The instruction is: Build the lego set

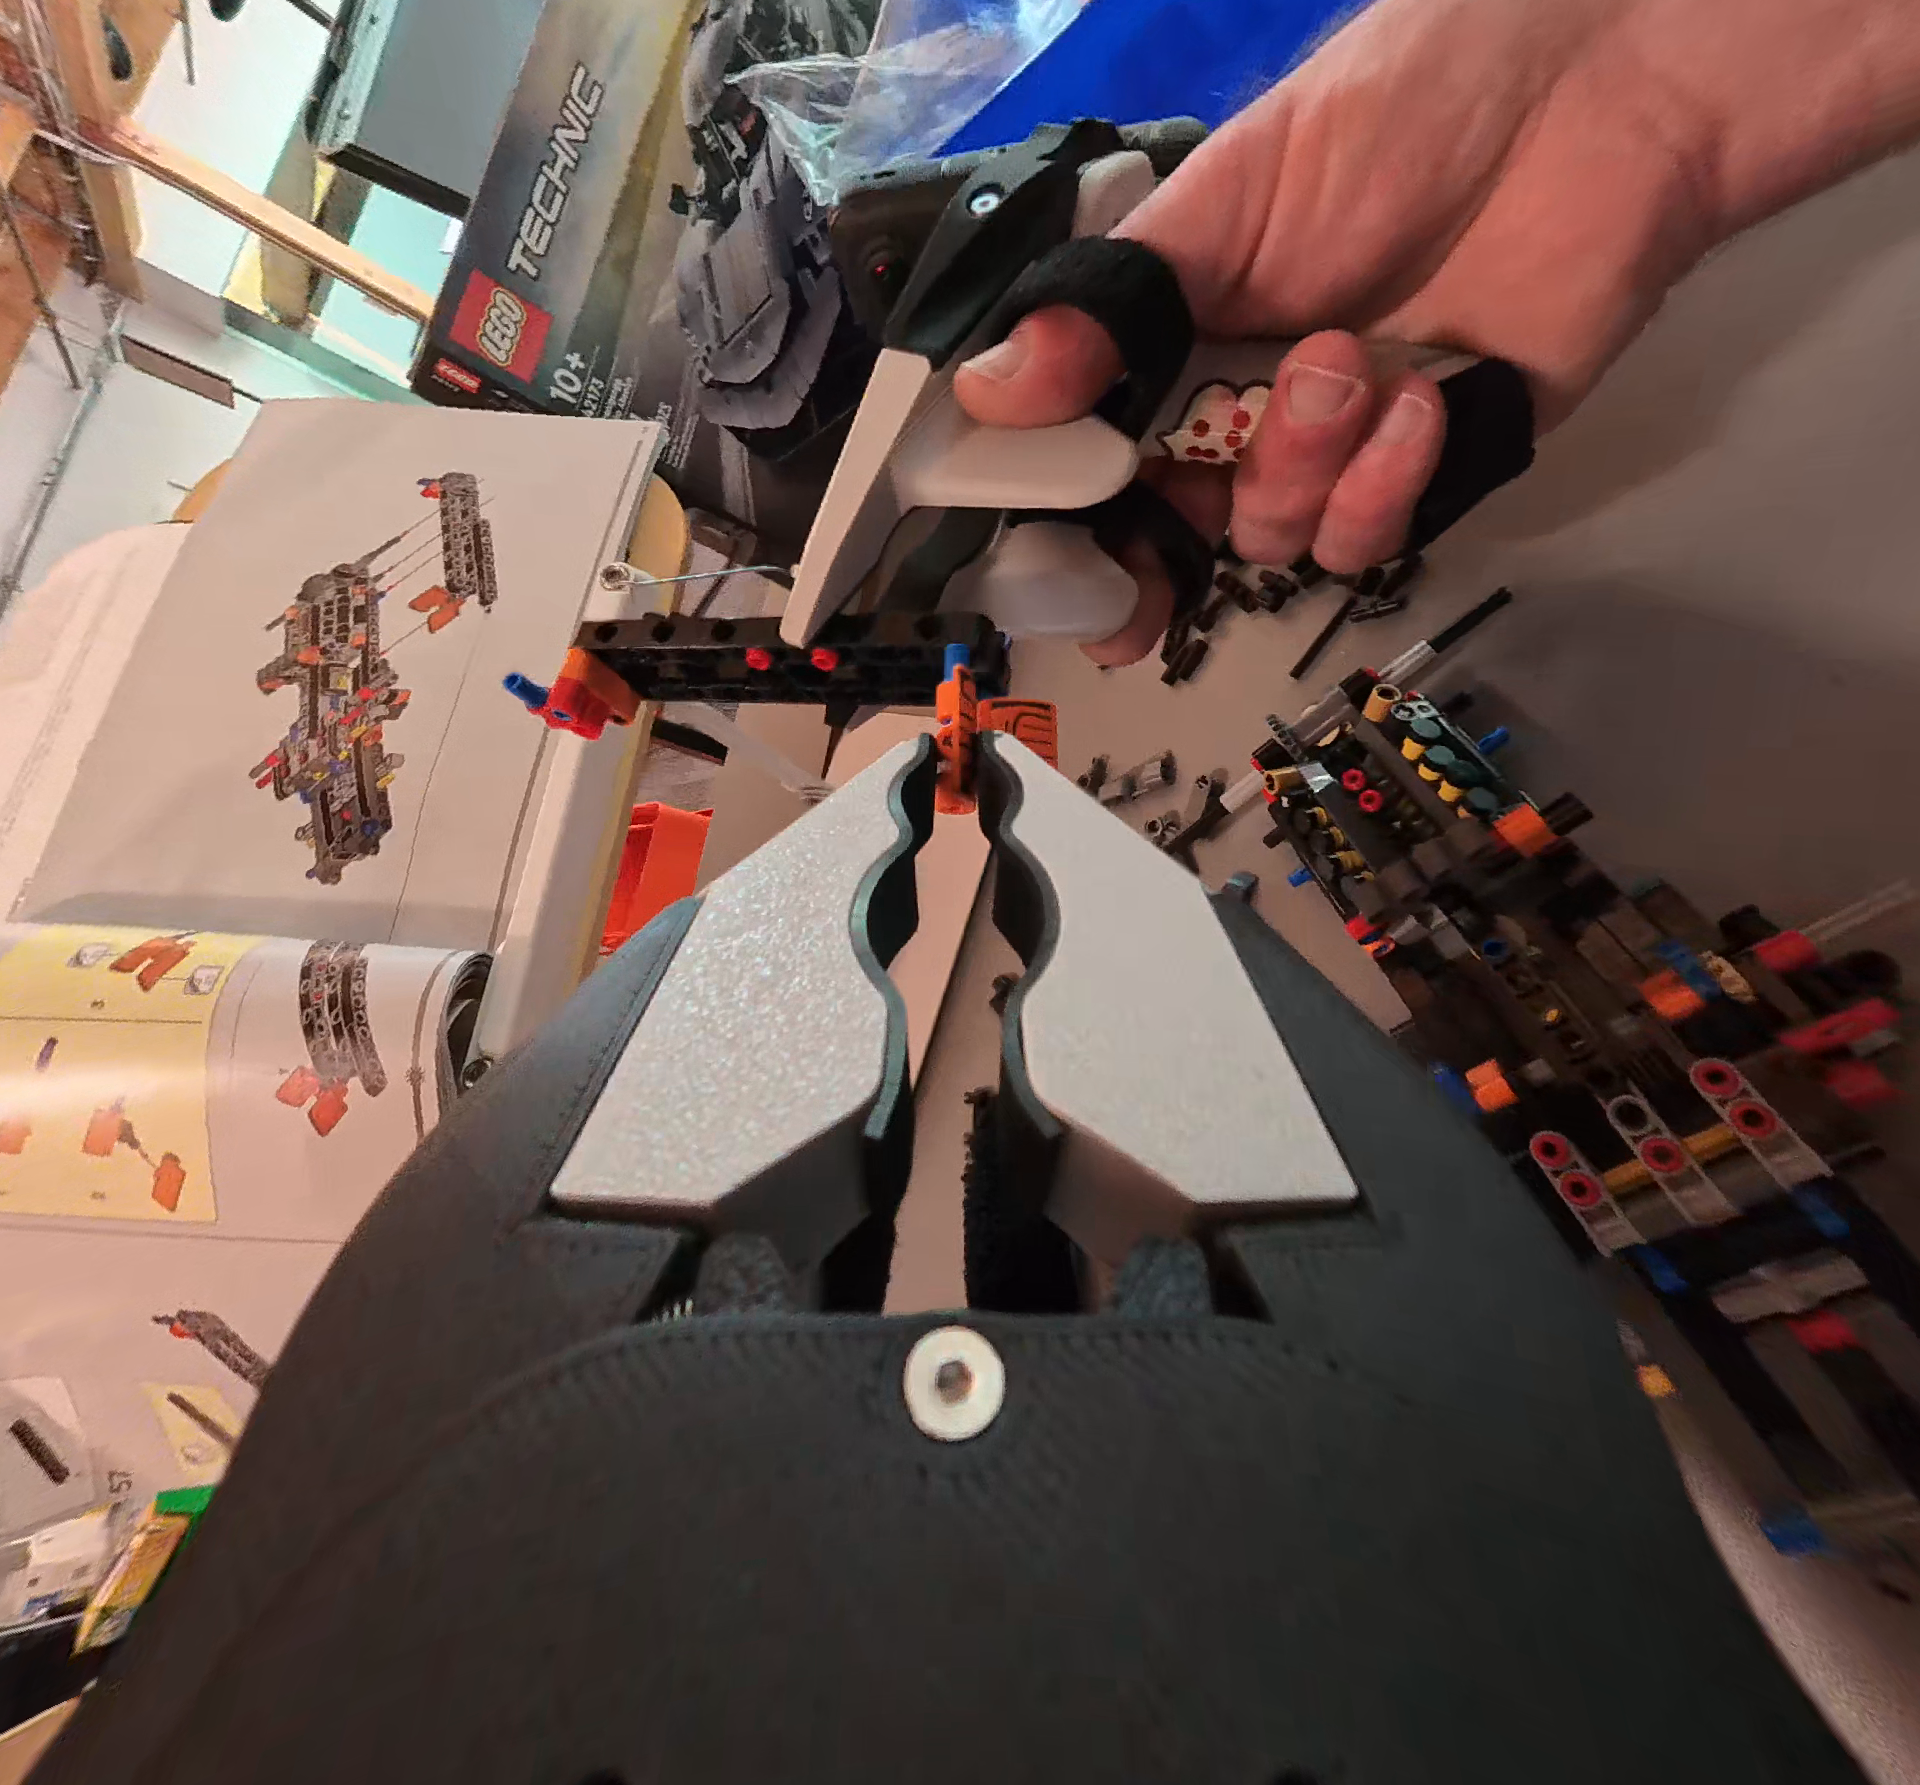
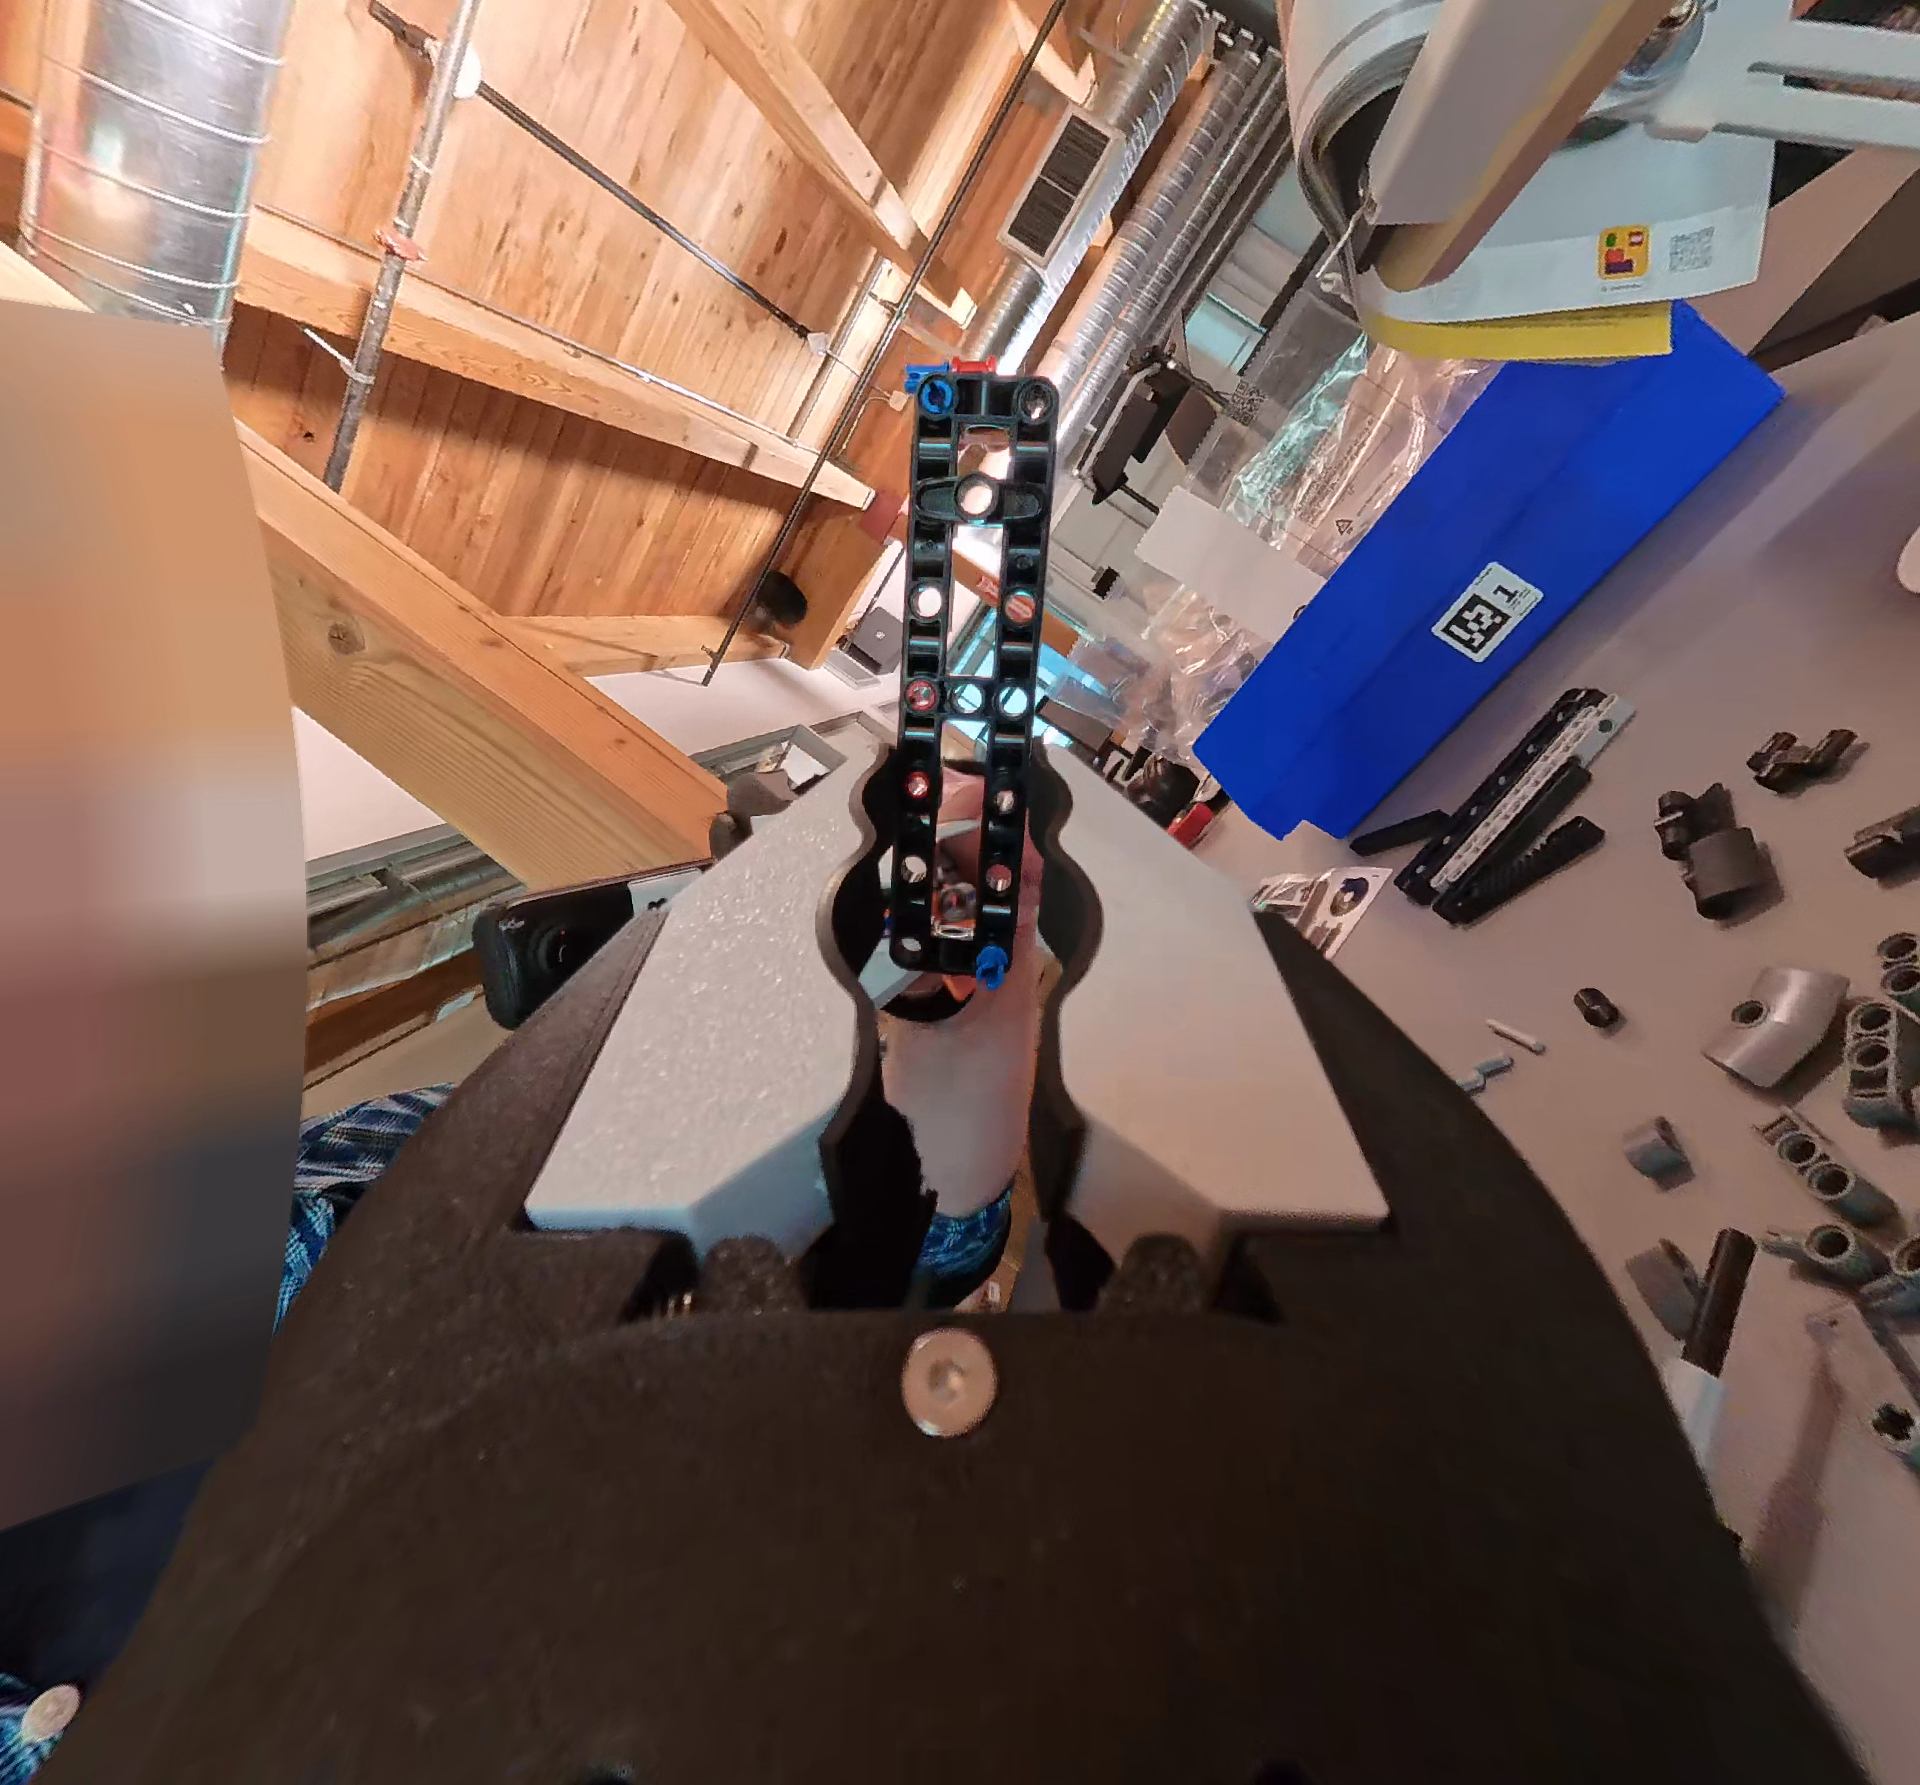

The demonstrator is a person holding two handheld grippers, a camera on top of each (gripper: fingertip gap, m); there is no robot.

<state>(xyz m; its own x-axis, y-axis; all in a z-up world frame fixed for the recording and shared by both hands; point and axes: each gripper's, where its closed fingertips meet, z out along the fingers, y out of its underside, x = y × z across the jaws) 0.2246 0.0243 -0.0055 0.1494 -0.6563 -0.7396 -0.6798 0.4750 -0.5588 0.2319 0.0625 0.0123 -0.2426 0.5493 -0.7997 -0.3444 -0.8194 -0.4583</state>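
**Orange piece lined up against held black frame**

Left gripper [image 1: 961, 764] pinches a small orange piece [image 1: 956, 748] at its tips, just beside the end of the black frame [image 1: 727, 660]. Right gripper [image 2: 961, 852] clamps that frame [image 2: 971, 655] edge-on, held up off the table so its holes face the left one. Likely steadying for the join. Main model [image 1: 1558, 987] lies aside on the table, manual [image 1: 312, 675] propped open for reference.

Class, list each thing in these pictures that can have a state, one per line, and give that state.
Left gripper: shut on the orange piece.
Orange piece: gripped, held off the table.
Right gripper: shut on the black frame.
Black frame: held in the air, pins fitted.
Instruction booklet: open.
Blue bin: lying on the table.
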